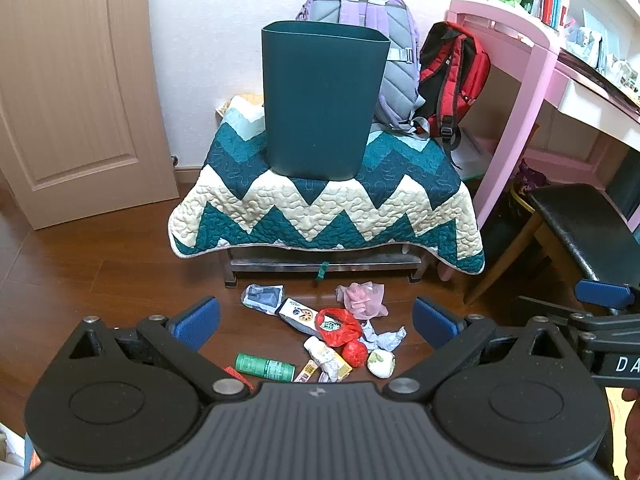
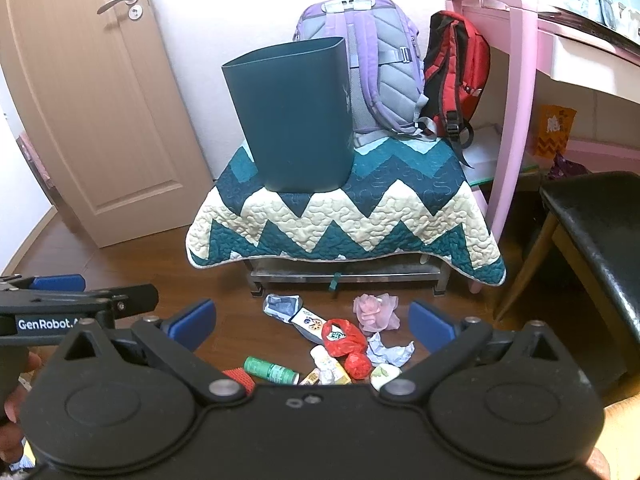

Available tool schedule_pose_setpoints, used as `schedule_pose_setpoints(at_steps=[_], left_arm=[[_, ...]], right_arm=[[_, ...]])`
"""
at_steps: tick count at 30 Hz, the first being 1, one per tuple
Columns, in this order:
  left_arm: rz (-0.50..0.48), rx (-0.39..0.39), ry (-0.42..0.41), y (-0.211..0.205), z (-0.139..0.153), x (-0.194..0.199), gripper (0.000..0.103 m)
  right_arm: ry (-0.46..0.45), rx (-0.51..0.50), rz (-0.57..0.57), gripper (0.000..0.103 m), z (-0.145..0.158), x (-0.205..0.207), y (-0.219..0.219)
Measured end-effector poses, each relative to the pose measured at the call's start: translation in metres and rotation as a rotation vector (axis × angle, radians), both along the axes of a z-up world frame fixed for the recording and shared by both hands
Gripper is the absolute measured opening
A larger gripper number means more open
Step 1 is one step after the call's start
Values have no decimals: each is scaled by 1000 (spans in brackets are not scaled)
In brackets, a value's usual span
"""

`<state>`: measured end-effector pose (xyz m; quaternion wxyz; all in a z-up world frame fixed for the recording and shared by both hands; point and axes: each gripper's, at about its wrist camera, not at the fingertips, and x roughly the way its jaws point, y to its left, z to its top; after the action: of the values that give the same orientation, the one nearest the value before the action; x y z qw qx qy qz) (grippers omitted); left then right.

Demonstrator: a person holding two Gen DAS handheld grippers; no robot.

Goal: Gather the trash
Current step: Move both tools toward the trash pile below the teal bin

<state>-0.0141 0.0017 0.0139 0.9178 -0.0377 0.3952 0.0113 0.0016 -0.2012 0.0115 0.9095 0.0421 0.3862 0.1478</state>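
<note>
A dark teal bin (image 1: 322,100) (image 2: 294,116) stands upright on a low table covered by a zigzag quilt (image 1: 324,212) (image 2: 344,220). Several pieces of trash lie on the wooden floor in front of it: a red plastic bag (image 1: 338,326) (image 2: 344,338), a green tube (image 1: 264,367) (image 2: 270,370), a pink crumpled wrapper (image 1: 362,300) (image 2: 376,312), crumpled white paper (image 1: 384,338) (image 2: 390,352) and a bluish packet (image 1: 262,297) (image 2: 282,306). My left gripper (image 1: 316,322) is open and empty above the trash. My right gripper (image 2: 312,324) is open and empty above it too.
A purple backpack (image 1: 380,52) (image 2: 376,64) and a red backpack (image 1: 454,76) (image 2: 456,68) lean behind the bin. A pink desk (image 1: 532,76) (image 2: 516,80) and a black-seated chair (image 1: 588,228) (image 2: 600,240) stand at the right. A closed door (image 1: 72,88) (image 2: 88,112) is at the left.
</note>
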Motion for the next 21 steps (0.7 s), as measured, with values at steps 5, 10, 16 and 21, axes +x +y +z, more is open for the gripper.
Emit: schedule_pose_setpoints(at_steps=[5, 10, 16, 21], left_arm=[[-16, -12, -2, 0, 2, 0, 103], [-30, -8, -21, -2, 4, 2, 103], [-32, -15, -28, -1, 4, 4, 103], [-42, -22, -47, -1, 5, 4, 103]], right_arm=[[-6, -6, -11, 103, 2, 0, 0], [-17, -15, -15, 103, 4, -1, -1], [-15, -15, -16, 103, 3, 0, -3], [-21, -9, -9, 103, 4, 0, -1]])
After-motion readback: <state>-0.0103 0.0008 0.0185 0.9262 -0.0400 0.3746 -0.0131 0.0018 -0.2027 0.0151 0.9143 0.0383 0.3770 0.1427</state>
